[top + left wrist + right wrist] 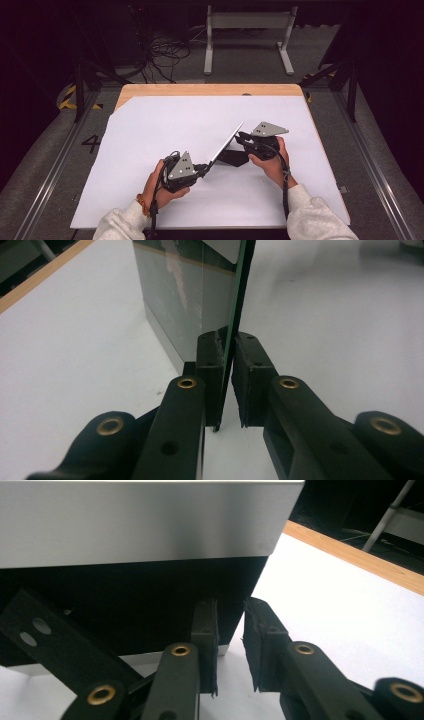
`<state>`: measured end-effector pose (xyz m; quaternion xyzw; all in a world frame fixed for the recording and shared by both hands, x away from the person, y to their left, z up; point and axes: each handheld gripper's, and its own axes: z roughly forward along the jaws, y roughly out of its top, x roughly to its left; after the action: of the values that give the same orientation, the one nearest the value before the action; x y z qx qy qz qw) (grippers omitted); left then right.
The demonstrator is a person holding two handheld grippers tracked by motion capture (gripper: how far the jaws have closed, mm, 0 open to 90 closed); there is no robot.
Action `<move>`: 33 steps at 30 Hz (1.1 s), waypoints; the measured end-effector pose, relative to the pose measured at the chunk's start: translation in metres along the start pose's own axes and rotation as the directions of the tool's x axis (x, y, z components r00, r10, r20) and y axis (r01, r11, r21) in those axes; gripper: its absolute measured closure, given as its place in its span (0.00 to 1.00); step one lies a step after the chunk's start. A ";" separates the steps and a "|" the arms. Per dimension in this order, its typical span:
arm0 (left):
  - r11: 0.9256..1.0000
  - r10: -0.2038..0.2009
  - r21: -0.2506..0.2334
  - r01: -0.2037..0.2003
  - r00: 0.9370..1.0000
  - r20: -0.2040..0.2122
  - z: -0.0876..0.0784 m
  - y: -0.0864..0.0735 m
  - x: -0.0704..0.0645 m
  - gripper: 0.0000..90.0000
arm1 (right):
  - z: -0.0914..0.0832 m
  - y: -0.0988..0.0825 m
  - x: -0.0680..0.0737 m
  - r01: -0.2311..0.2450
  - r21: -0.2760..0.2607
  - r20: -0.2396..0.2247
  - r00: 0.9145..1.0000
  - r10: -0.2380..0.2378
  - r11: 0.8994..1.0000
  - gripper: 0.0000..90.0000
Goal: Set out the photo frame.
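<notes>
Grey-sleeved forearms come in at the near edge of the white sheet that covers the wooden table, each hand wrapped around a gripper. At the left, the hand holds its wrist low on the sheet and aims the left gripper up and to the right. Its jaws are clamped on the bottom edge of a thin, shiny panel, with the pads pressing both faces in the left gripper view. This panel rises at a slant from the sheet's middle, its top corner leaning toward the right hand, and it looks like the raised lid of a slim laptop whose dark base lies flat on the sheet just beside it. On the panel's far side, the right hand cocks back and points the right gripper leftward at the panel's upper end. Those jaws stand slightly apart with nothing pinched between them, the silver and black panel close ahead.
</notes>
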<state>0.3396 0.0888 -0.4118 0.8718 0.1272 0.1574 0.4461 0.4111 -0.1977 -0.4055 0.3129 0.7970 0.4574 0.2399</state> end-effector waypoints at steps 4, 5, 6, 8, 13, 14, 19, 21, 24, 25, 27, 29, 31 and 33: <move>1.000 0.002 -0.001 -0.002 1.000 0.003 0.001 0.001 -0.001 0.91 | 0.001 0.001 0.001 0.002 -0.003 -0.004 1.000 -0.002 1.000 0.85; 1.000 0.002 -0.004 -0.002 1.000 0.006 0.002 0.001 -0.001 0.91 | 0.001 0.001 0.002 0.003 -0.003 -0.010 1.000 -0.003 1.000 0.86; 1.000 0.006 -0.003 -0.006 1.000 0.006 0.002 0.001 -0.001 0.91 | 0.001 0.001 0.002 0.003 -0.003 -0.016 1.000 -0.003 1.000 0.86; 1.000 0.005 -0.004 -0.005 1.000 0.007 0.002 0.002 -0.002 0.91 | 0.002 0.001 0.004 0.007 0.001 -0.022 1.000 -0.007 1.000 0.86; 1.000 0.011 -0.003 -0.011 1.000 0.011 0.004 0.004 -0.004 0.90 | 0.002 0.001 0.006 0.017 0.004 -0.032 0.999 -0.017 1.000 0.87; 1.000 0.011 -0.005 -0.011 1.000 0.015 0.005 0.005 -0.004 0.90 | 0.002 0.001 0.007 0.018 0.005 -0.033 0.999 -0.017 1.000 0.87; 1.000 0.023 -0.005 -0.023 1.000 0.019 0.008 0.008 -0.006 0.89 | 0.002 0.001 0.008 0.022 0.007 -0.041 0.999 -0.022 1.000 0.87; 1.000 0.023 -0.008 -0.023 0.999 0.022 0.010 0.008 -0.007 0.89 | 0.002 0.000 0.009 0.028 0.008 -0.042 0.999 -0.028 1.000 0.86; 1.000 0.022 -0.006 -0.022 0.999 0.025 0.011 0.009 -0.008 0.89 | 0.001 0.000 0.010 0.031 0.010 -0.041 0.999 -0.031 0.999 0.86; 1.000 0.022 -0.006 -0.022 0.999 0.025 0.011 0.009 -0.008 0.89 | 0.001 0.000 0.010 0.031 0.010 -0.041 0.999 -0.031 0.999 0.86; 1.000 0.023 -0.010 -0.023 0.999 0.030 0.012 0.010 -0.008 0.88 | 0.001 0.000 0.010 0.032 0.010 -0.040 0.999 -0.031 0.999 0.86; 1.000 0.027 -0.010 -0.027 0.999 0.032 0.013 0.011 -0.009 0.88 | 0.001 0.000 0.010 0.030 0.010 -0.041 0.999 -0.030 0.999 0.86; 1.000 0.025 -0.010 -0.024 0.999 0.034 0.014 0.011 -0.009 0.88 | 0.000 0.000 0.010 0.030 0.010 -0.041 0.999 -0.029 1.000 0.86; 0.999 0.030 -0.013 -0.030 0.999 0.040 0.015 0.012 -0.009 0.88 | 0.000 0.000 0.011 0.031 0.010 -0.039 0.999 -0.030 0.999 0.86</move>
<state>0.3378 0.0674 -0.4113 0.8738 0.1043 0.1475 0.4515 0.4039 -0.1899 -0.4068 0.2931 0.8087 0.4554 0.2297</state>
